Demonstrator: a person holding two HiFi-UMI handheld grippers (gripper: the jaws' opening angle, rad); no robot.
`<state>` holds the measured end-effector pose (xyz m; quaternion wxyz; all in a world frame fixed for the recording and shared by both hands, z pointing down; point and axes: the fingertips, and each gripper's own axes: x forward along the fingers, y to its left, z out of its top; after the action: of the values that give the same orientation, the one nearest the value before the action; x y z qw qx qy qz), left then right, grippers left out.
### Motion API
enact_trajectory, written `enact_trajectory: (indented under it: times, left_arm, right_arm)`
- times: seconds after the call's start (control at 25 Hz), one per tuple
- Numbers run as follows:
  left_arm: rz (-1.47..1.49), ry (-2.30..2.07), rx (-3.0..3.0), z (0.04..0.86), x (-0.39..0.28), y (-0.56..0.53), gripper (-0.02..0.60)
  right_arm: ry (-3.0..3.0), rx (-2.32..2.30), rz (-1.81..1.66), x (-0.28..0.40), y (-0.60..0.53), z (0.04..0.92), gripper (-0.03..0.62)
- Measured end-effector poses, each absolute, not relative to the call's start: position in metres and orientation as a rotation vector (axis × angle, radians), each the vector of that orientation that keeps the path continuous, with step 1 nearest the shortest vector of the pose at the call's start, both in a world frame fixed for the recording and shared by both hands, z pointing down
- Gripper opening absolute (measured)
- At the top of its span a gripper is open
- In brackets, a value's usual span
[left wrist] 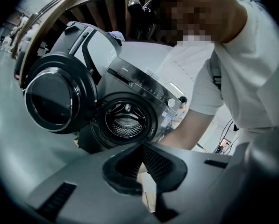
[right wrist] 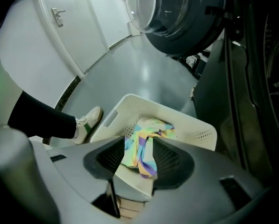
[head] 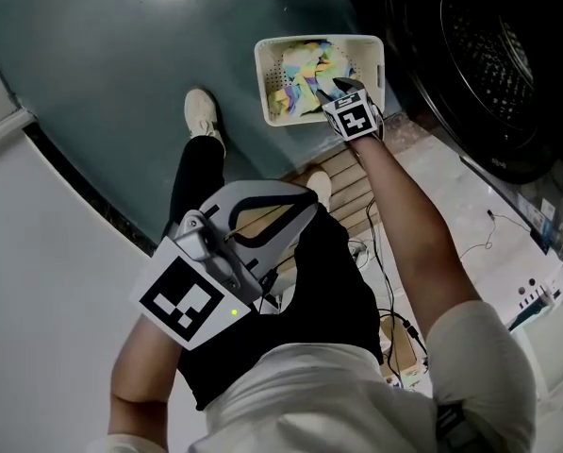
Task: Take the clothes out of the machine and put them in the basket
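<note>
The rainbow-striped cloth [right wrist: 148, 127] hangs pinched in the narrow jaws of the right gripper [right wrist: 139, 150], over the near rim of the white basket [right wrist: 197, 129], which stands on the floor [right wrist: 144, 83] beside the open machine [left wrist: 139, 85]. The jaws of the left gripper [left wrist: 141, 149] meet at the tips, empty.

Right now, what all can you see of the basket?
The basket is a cream, plastic-looking rectangular tub with rounded corners, small perforations in its walls and a slot handle in an end wall. It stands upright on the grey-green floor, just in front of the washer. A pastel striped cloth lies inside, part of it up between the jaws of the right gripper, which is above the basket. A white shoe stands near it, not touching.
</note>
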<state>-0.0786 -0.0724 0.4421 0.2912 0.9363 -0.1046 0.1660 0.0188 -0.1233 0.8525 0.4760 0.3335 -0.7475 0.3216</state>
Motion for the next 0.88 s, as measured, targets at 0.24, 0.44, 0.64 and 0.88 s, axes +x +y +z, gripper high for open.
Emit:
enact_trajectory:
  times: [0.24, 0.44, 0.64, 0.88]
  left_arm:
    - [0.41, -0.318, 2.529, 0.387, -0.054, -0.046, -0.003]
    - [0.386, -0.346, 2.575, 0.347, -0.029, -0.016, -0.003]
    - [0.373, -0.36, 2.594, 0.308, -0.003, 0.019, -0.003]
    - [0.367, -0.355, 2.614, 0.264, 0.029, 0.06, -0.003]
  right_arm:
    - [-1.897, 0.827, 0.764, 0.027, -0.107, 0.775, 0.189]
    - [-1.988, 0.83, 0.72, 0.036, -0.093, 0.707, 0.189]
    - [-2.084, 0.828, 0.731, 0.042, -0.064, 0.633, 0.186]
    - [-2.183, 0.85, 0.725, 0.061, -0.025, 0.547, 0.175]
